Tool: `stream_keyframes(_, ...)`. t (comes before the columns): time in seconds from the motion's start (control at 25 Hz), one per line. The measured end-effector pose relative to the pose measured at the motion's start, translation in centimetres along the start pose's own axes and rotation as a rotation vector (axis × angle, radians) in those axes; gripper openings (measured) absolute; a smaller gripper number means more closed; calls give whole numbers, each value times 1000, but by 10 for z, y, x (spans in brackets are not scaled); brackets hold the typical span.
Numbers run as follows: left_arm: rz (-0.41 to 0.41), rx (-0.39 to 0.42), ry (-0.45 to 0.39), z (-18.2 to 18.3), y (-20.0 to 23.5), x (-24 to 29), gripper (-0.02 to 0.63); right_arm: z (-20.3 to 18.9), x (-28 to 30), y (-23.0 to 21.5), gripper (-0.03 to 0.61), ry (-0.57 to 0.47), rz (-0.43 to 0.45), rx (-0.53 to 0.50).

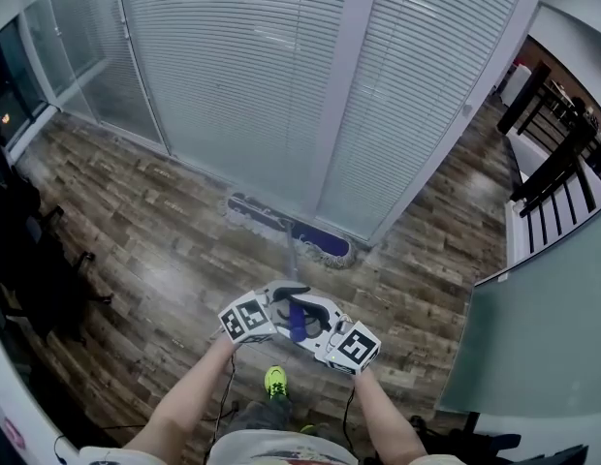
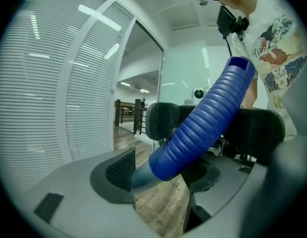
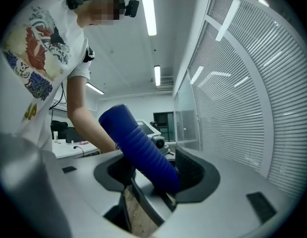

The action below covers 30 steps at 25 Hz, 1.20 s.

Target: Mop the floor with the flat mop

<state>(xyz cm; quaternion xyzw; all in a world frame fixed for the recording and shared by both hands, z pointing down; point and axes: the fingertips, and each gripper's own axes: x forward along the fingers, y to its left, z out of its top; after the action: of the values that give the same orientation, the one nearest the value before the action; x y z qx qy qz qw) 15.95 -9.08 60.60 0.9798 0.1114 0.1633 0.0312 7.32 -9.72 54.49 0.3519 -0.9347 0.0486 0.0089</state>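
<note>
The flat mop's head lies on the wood floor against the foot of the blinds wall. Its pale pole runs back to a blue ribbed grip held in front of my body. My left gripper and right gripper face each other from either side of that grip. In the left gripper view the blue grip slants up between the jaws of the left gripper, pads against it. In the right gripper view the right gripper is shut on the blue grip in the same way.
Floor-to-ceiling glass with white blinds stands straight ahead. Dark office chairs crowd the left side. A black railing and a frosted glass partition close in the right. My green shoe is below the grippers.
</note>
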Motion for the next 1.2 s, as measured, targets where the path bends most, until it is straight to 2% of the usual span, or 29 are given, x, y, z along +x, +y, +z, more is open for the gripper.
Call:
stream_keyframes(0.16, 51, -17, -13, -12, -30, -16, 245, -3, -1, 41, 233, 20, 54, -23)
stream_keyframes(0.32, 69, -23, -14, -9, -72, -16, 245, -4, -22, 78, 235, 22, 78, -18)
stream_keyframes(0.6, 117, -48, -2, -13, -205, 0, 245, -12, -102, 190, 238, 24, 151, -31)
stream_keyframes(0.84, 156, -61, 10, -21, -318, 16, 247, -25, -171, 285, 238, 25, 184, 7)
stream_keyframes(0.96, 179, -75, 12, -25, -364, 19, 247, -29, -197, 327, 238, 25, 214, 11)
stream_keyframes(1.2, 198, -92, 26, -22, -440, 28, 247, -25, -244, 389, 239, 8, 271, -48)
